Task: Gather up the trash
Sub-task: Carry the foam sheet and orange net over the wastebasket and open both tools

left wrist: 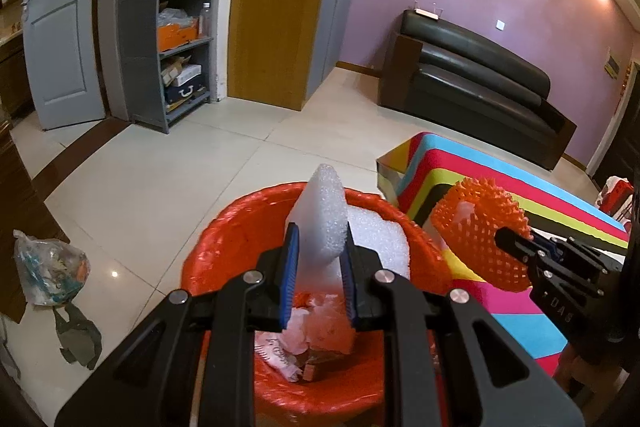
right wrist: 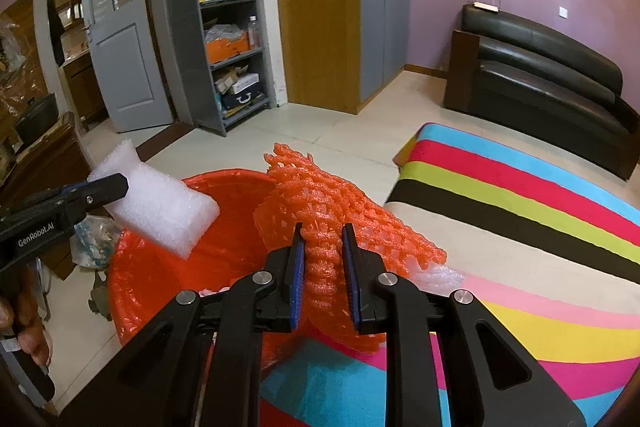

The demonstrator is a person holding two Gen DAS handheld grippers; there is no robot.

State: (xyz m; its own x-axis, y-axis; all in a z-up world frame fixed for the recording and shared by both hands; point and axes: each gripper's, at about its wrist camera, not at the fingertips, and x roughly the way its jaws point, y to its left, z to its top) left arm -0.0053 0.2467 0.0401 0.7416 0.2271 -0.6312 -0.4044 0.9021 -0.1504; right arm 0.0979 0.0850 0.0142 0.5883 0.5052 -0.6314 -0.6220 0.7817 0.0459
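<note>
While over red bin [left wrist: 224, 239], left gripper [left wrist: 318, 251] clamps white foam [left wrist: 324, 211], right gripper [right wrist: 322, 255] clamps orange netting [right wrist: 320, 195]

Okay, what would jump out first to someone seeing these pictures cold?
The red-lined bin fills the foreground. The left gripper holds a white foam piece above it, and the right gripper pinches an orange foam net beside it. To the right lies a bright striped rug.

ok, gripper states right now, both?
Left gripper: shut on the white foam piece, over the red-lined bin.
Right gripper: shut on the orange foam net, beside the bin.
</note>
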